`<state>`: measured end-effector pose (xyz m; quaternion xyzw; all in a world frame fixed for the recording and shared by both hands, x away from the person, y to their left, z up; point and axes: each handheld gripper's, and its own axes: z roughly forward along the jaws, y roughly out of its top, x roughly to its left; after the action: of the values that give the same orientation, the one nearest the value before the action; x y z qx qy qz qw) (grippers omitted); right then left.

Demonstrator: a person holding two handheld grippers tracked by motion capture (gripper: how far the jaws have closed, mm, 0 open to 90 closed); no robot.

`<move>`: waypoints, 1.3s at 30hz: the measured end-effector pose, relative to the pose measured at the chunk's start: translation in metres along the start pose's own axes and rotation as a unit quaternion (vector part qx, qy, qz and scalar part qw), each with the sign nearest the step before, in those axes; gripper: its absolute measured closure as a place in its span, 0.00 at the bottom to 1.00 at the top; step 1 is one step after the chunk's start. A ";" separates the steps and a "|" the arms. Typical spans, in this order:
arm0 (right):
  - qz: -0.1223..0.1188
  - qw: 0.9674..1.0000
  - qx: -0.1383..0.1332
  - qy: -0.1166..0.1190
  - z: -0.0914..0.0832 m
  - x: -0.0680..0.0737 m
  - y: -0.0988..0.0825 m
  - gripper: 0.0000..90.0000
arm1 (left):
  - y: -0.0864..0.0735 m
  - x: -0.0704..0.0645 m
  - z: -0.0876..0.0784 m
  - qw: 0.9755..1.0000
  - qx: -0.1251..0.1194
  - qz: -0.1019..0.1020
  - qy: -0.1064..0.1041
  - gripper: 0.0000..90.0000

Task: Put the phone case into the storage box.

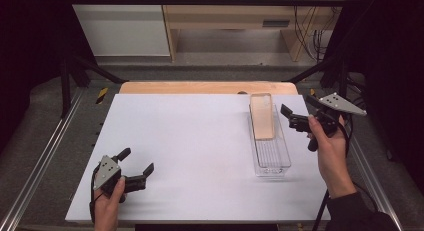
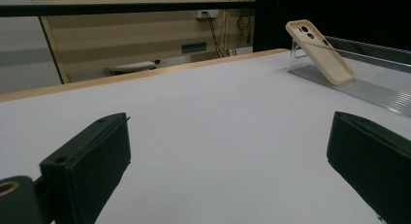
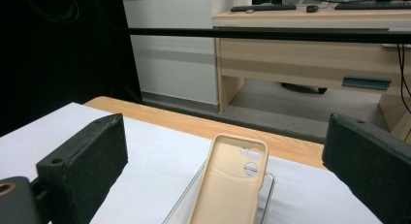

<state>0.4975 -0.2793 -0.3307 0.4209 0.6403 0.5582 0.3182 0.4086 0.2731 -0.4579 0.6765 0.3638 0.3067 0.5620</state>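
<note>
We see one bench [image 1: 190, 151], a flat rectangle with a smooth, matte white top and a pale wood edge along its far side. On its right half lies one clear plastic tray [image 1: 272, 161], long and narrow, with a ribbed floor and low glossy walls. One beige phone case [image 1: 262, 116] leans in the far end of that tray, tilted up against the end wall; it is a soft-looking, rounded rectangle with round camera cut-outs near its top.

We count two tongs, each black and blocky with a grey three-cornered plate on top. The right tongs [image 1: 295, 113] sit just beside the tray's far end, held in a hand raised at the bench's right edge, jaws spread wide and pointing left toward the case, holding nothing. The left tongs [image 1: 136, 161] rest low at the near left corner, well apart from the tray, gripped from below by the other hand, jaws likewise spread and empty.
</note>
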 end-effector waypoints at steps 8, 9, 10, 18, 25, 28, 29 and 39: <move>-0.014 1.000 -0.016 0.003 -0.007 0.001 -0.006 0.04 | 0.000 0.007 -0.004 1.000 -0.003 -0.003 0.003 0.02; -0.014 1.000 -0.017 0.003 -0.008 0.001 -0.007 0.04 | 0.000 0.008 -0.004 1.000 -0.004 -0.006 0.003 0.02; -0.017 1.000 -0.025 0.003 -0.010 0.000 -0.008 0.05 | 0.000 0.009 -0.005 1.000 -0.005 -0.010 0.002 0.02; -0.028 0.999 -0.031 -0.006 -0.017 -0.001 -0.012 0.04 | 0.000 0.014 -0.007 1.000 -0.003 -0.010 0.003 0.02; -0.037 0.999 -0.025 -0.010 -0.020 0.002 -0.018 0.04 | 0.000 0.012 -0.007 1.000 -0.005 -0.009 0.002 0.02; -0.040 0.999 -0.028 -0.007 -0.023 0.004 -0.019 0.04 | 0.000 0.010 -0.005 1.000 -0.003 -0.006 -0.001 0.02; -0.040 0.999 -0.029 -0.005 -0.025 0.005 -0.020 0.04 | 0.000 0.009 -0.005 1.000 -0.002 -0.005 -0.001 0.02; -0.046 0.999 -0.027 -0.003 -0.038 0.009 -0.025 0.04 | 0.000 0.009 -0.006 1.000 -0.002 -0.002 0.002 0.02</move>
<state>0.4559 -0.2885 -0.3480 0.3838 0.6427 0.5586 0.3572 0.4092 0.2839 -0.4568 0.6740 0.3660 0.3079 0.5630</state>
